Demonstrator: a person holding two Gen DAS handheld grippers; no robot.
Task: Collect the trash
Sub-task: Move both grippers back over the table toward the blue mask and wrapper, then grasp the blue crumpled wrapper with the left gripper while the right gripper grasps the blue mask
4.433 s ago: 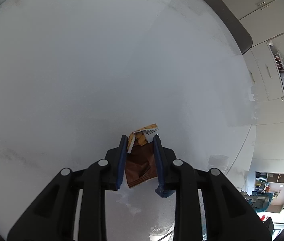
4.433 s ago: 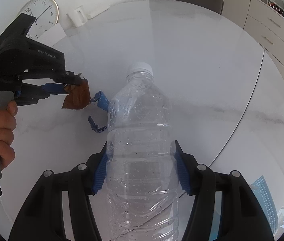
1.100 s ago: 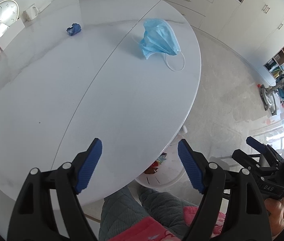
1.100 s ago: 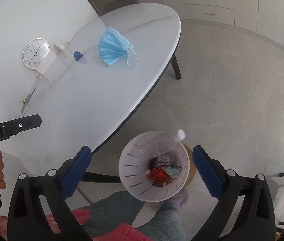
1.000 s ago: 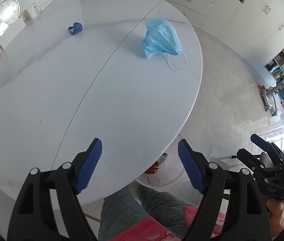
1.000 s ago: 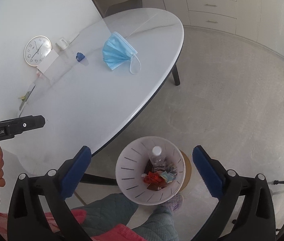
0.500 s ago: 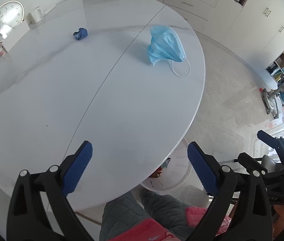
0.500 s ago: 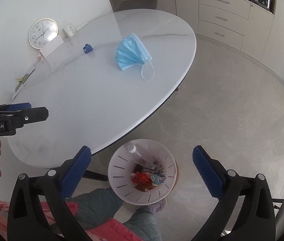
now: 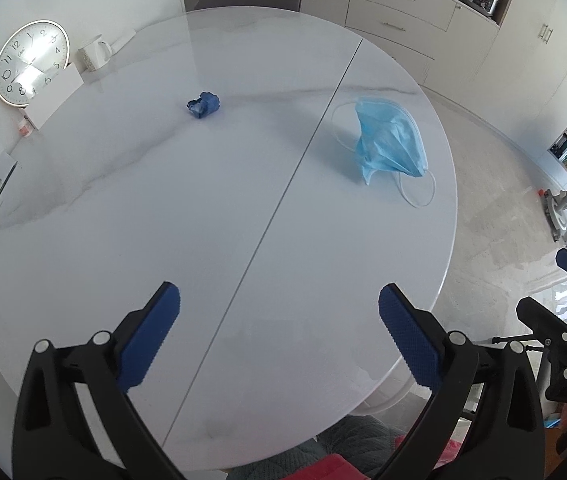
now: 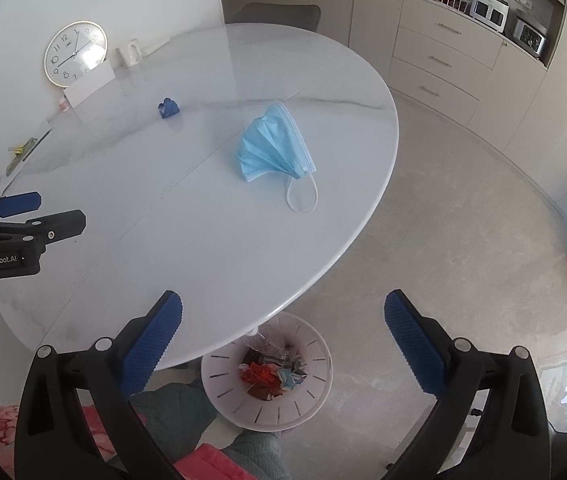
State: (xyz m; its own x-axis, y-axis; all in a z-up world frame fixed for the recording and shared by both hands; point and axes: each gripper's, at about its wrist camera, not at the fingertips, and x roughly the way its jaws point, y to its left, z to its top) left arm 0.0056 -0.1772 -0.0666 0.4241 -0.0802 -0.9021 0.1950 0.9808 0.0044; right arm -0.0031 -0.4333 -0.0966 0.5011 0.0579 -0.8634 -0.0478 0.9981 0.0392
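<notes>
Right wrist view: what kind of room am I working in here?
Most likely a home kitchen-dining room: an oval white marble-look dining table, beige drawer cabinets holding small silver countertop appliances, and a grey upholstered chair behind the table.

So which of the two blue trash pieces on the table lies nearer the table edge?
The face mask, pleated with ear loops, lies near the edge; the small crumpled wrapper sits further in.

On the bench a face mask lies right of a crumpled wrapper. A bin stands on the floor under the bench's near edge.
</notes>
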